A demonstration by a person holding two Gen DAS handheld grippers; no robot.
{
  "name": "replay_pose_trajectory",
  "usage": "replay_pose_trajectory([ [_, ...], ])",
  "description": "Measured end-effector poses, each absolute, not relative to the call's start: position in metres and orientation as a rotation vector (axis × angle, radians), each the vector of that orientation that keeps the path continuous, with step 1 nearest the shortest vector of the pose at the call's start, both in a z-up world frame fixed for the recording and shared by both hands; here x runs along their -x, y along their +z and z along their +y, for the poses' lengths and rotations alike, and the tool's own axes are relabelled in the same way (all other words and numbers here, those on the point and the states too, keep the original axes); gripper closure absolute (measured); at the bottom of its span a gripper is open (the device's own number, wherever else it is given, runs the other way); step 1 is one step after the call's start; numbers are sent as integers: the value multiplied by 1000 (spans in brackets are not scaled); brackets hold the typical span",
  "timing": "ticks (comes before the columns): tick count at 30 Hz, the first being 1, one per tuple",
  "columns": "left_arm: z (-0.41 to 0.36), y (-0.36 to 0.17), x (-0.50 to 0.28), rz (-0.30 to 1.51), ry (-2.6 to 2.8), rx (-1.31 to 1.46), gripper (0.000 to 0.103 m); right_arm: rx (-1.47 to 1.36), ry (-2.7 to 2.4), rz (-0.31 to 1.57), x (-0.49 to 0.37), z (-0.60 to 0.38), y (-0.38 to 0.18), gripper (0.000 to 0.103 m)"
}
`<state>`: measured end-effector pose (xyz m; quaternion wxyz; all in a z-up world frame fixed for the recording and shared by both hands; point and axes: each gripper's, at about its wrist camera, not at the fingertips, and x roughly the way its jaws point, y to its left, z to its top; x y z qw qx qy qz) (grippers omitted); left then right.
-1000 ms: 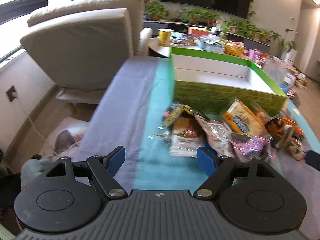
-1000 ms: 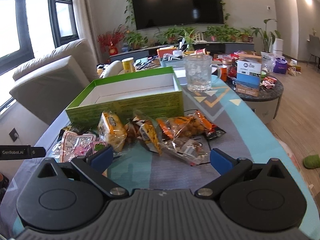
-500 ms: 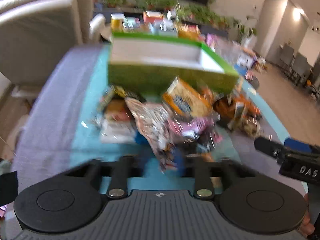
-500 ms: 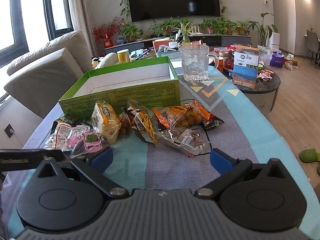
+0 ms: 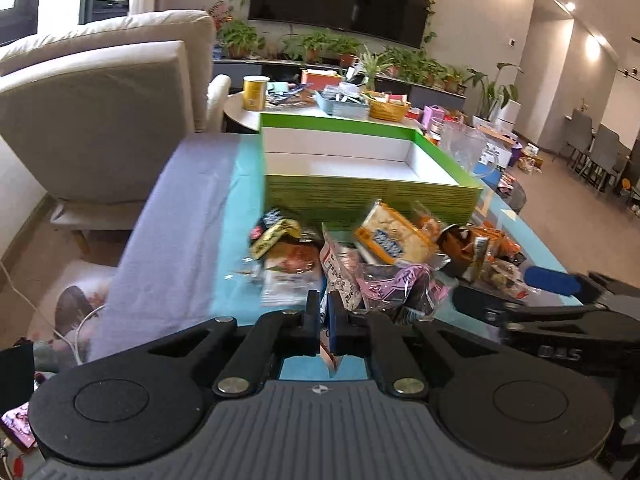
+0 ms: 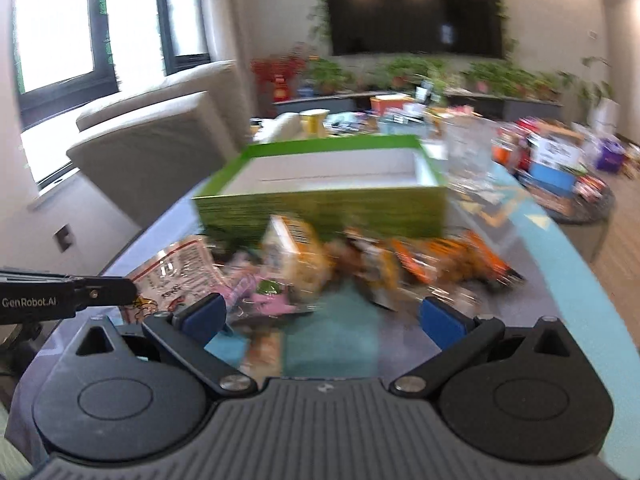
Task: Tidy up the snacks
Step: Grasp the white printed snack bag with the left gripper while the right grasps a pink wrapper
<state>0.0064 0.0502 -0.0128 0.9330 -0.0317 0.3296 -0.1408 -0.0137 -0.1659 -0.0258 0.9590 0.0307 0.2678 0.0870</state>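
here, left gripper (image 5: 324, 322) pinching white snack packet (image 5: 336, 272), pile ahead

green box (image 5: 372, 196), blue-padded claw (image 6: 324, 320)

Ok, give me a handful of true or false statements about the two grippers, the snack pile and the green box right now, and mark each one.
1. The left gripper is shut on a clear snack packet. True.
2. The right gripper is shut on a packet. False: its jaws stand wide apart with nothing between them.
3. The green box already holds several snacks. False: the white interior that shows is bare.
4. The snack pile lies on the table in front of the box, on the side nearer the grippers. True.
5. The yellow cracker packet lies inside the box. False: it sits outside, against the box's front wall.
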Motion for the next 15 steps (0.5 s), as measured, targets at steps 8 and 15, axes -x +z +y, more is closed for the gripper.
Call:
replay_pose_trajectory([
  [8, 74, -20, -2, 720, -259, 110, 100, -4, 230, 654, -21, -128, -44, 51],
  [15, 80, -28, -3, 747, -258, 132, 101, 92, 222, 664, -24, -108, -53, 51],
])
